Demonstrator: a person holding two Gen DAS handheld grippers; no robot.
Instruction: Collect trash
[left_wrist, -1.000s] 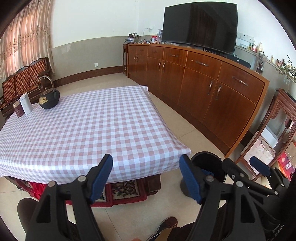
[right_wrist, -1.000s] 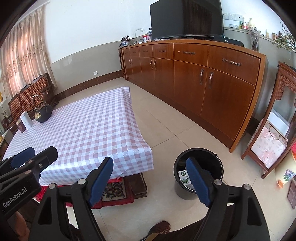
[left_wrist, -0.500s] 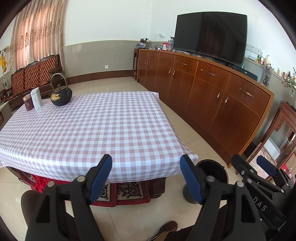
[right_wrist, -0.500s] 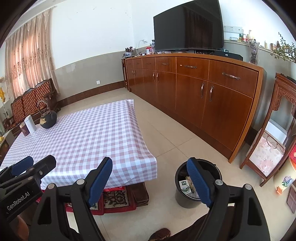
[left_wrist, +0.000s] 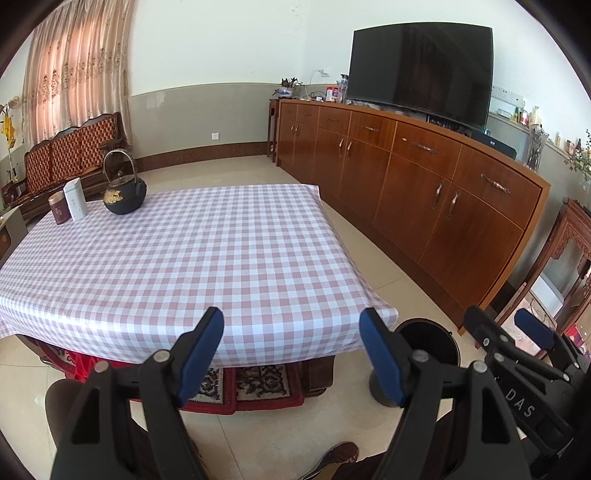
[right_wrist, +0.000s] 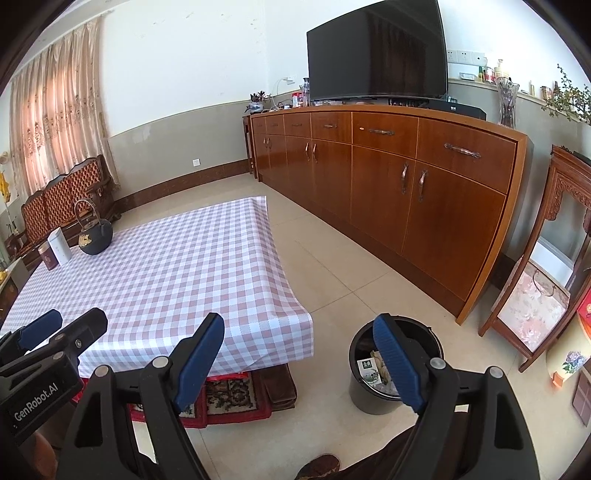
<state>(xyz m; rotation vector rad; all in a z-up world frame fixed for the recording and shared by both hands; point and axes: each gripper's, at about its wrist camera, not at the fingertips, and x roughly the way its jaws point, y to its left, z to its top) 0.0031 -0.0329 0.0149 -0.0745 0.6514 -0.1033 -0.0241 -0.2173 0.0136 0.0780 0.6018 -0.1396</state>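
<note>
Both wrist views have tilted up since a second ago, showing more wall and television. Left gripper (left_wrist: 291, 354) and right gripper (right_wrist: 299, 363) hang spread and empty over the near edge of the pink-and-white checked tablecloth (left_wrist: 184, 254). Trash lies in the round black plastic bin (right_wrist: 436, 341) on the floor: paper packets (right_wrist: 369, 371), likely light, crushable, best pinched by an edge.

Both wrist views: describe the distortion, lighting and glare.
Left wrist view: fisheye bends the sideboard, dark vignette in the corners, daylight glows through the curtain. Right wrist view: same bowing, soft sheen on the floor tiles, everything sharp.
</note>
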